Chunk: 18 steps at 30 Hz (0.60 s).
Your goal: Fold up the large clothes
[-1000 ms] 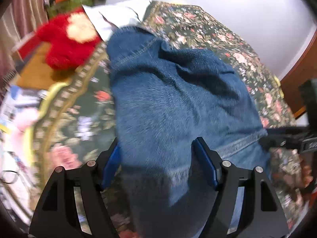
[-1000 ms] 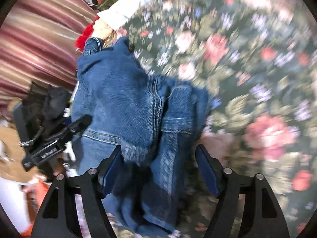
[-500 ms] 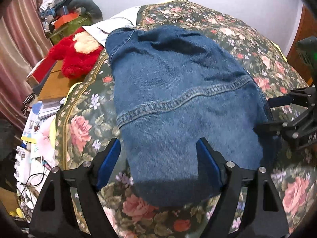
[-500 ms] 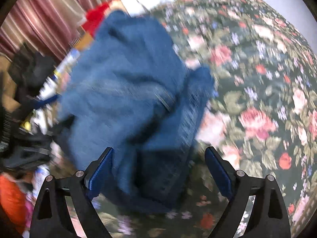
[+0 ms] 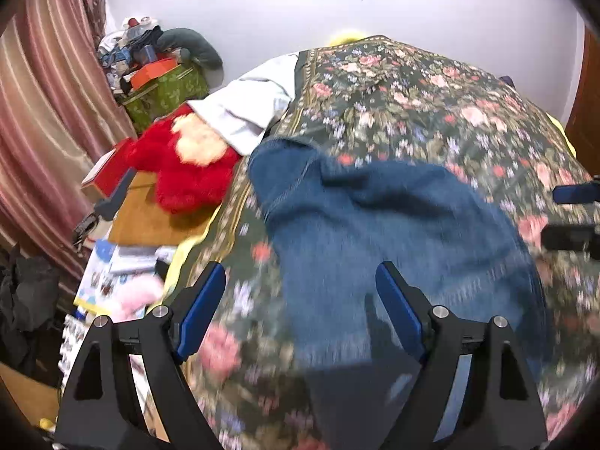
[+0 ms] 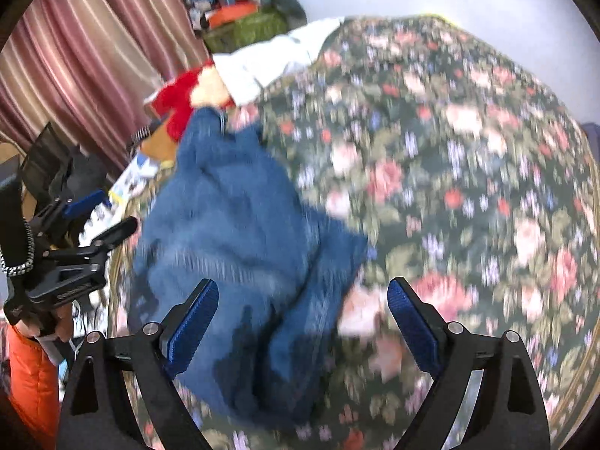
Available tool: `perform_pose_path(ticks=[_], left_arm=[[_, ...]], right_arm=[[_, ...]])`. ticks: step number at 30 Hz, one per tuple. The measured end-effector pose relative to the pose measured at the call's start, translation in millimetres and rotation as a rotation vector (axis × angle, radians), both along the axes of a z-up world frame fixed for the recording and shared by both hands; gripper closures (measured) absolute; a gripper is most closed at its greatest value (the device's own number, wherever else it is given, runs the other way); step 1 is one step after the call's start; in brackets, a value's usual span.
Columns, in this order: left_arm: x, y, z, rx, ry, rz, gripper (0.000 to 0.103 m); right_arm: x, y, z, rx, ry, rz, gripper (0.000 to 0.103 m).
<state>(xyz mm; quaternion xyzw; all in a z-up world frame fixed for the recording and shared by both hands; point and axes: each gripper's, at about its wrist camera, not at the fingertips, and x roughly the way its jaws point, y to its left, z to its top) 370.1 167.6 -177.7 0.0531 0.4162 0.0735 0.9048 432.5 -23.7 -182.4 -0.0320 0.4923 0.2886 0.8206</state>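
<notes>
While both tongs hang spread with nothing between fingers, blue denim garment [image 5: 393, 232] lies loosely folded on floral bedspread [image 5: 431, 97]. Left gripper [image 5: 300, 300] above its near edge; right gripper [image 6: 303, 315] likewise. Red plush toy [image 5: 187, 165] beside bed.

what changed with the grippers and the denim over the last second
Both grippers let go and backed off: a second ago the denim garment filled the gap between each pair of fingers; now the left gripper and right gripper hang open above it. The garment stays on the floral bedspread, the red plush toy beside the bed.
</notes>
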Motion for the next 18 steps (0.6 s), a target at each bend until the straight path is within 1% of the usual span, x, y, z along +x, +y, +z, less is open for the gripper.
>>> perform_pose_path(ticks=[3,5,8,11,13,14,16,18], left_arm=[[35,2,-9,-0.038,0.025,0.006,0.021],[56,0,-18,-0.065,0.044,-0.002,0.021],[84,-3,-35,-0.076,0.088,0.003,0.021],[101,-8,-51,-0.048,0.108,0.016,0.021],[106,-13,-57,-0.017,0.119,0.014,0.02],[106,-16,-59,-0.001,0.12,0.01,0.02],[104,-22,-59,0.039,0.116,0.002,0.02],[99,-25,-57,0.064,0.11,0.0,0.02]], right_arm=[[17,25,3,0.011,-0.032,0.004,0.012],[27,37,-2,0.02,-0.036,0.014,0.012],[44,53,-17,-0.009,-0.052,0.016,0.012],[63,55,-42,-0.069,-0.034,-0.01,0.012],[73,49,-63,-0.105,0.005,-0.016,0.013],[76,44,-72,-0.099,0.032,-0.015,0.013],[77,35,-81,-0.07,0.067,-0.028,0.013],[76,28,-78,-0.055,0.075,-0.04,0.013]])
